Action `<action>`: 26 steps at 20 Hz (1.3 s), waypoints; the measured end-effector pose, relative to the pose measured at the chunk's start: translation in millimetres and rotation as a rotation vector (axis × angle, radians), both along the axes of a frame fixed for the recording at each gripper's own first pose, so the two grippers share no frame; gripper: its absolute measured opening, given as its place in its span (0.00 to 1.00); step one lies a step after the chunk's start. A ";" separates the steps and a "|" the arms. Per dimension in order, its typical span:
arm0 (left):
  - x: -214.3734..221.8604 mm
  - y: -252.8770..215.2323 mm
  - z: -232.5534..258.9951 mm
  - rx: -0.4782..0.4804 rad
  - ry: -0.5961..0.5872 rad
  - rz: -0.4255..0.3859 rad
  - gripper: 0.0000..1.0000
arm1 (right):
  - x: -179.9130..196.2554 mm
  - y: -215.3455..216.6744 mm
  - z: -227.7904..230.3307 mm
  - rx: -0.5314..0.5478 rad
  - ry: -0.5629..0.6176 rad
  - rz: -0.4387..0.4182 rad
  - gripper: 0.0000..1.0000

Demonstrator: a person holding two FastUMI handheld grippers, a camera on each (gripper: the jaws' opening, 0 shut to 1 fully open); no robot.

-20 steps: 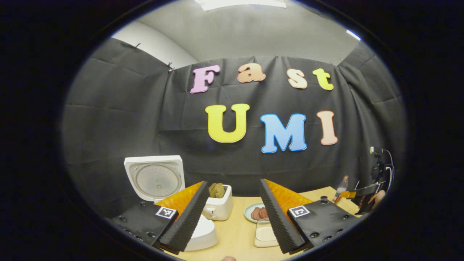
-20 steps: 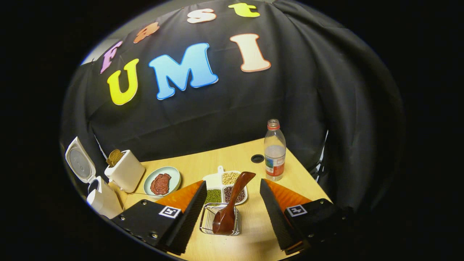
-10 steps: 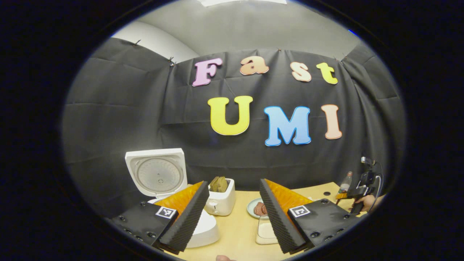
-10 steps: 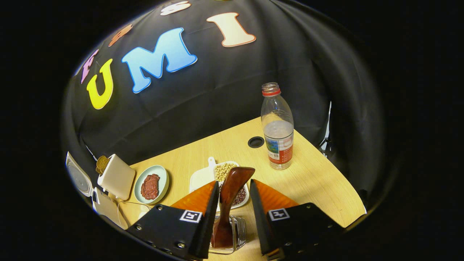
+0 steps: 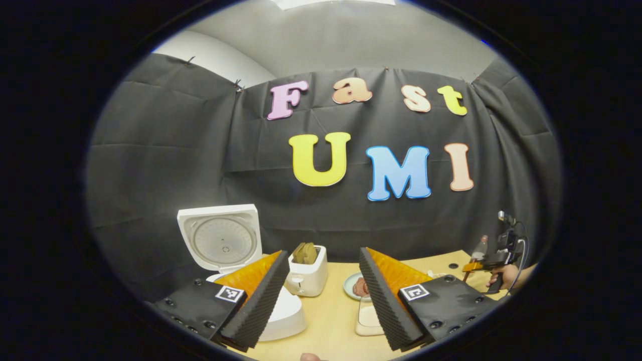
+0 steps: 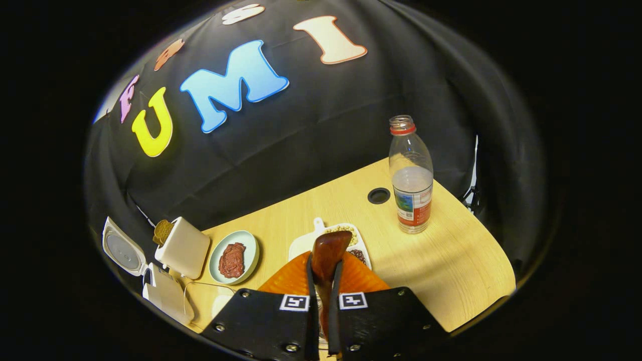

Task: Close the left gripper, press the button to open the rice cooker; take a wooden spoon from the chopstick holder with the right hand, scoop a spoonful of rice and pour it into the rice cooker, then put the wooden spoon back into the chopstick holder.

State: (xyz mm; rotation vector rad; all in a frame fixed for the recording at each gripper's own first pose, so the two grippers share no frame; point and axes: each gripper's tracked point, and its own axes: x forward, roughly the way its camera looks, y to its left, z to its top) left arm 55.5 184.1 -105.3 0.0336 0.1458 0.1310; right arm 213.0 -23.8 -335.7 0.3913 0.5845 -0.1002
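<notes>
My right gripper [image 6: 323,268] squeezes the wooden spoon [image 6: 327,255] tight. My left gripper [image 5: 323,265] is wide apart, with the rice cooker [image 5: 223,240] lid up at ten o'clock.

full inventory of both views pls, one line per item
rice cooker: 1, white, table's left end, lid up
toaster: 1, white, beside cooker, bread in slots
plate: 1, pale green, holds red meat, beside toaster
divided dish: 1, white, beans inside, mid table
bottle: 1, clear, uncapped, far right of table
wooden spoon: 1, dark brown, between right gripper's fingers
table: 1, light wood
left gripper: open, holds nothing
right gripper: shut on spoon handle
hand: 1, holding right gripper
</notes>
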 end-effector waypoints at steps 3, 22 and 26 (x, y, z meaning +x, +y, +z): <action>-1.4 -1.5 2.0 -0.003 -0.010 -0.008 0.97 | -4.2 2.0 21.0 -0.004 -0.035 -0.006 0.07; -26.1 24.5 9.3 -0.009 -0.058 -0.015 0.99 | -25.5 169.6 127.9 -0.119 -0.259 0.292 0.07; -33.8 33.2 4.1 -0.018 -0.051 -0.006 0.97 | -21.6 211.8 85.5 -0.100 -0.223 0.318 0.07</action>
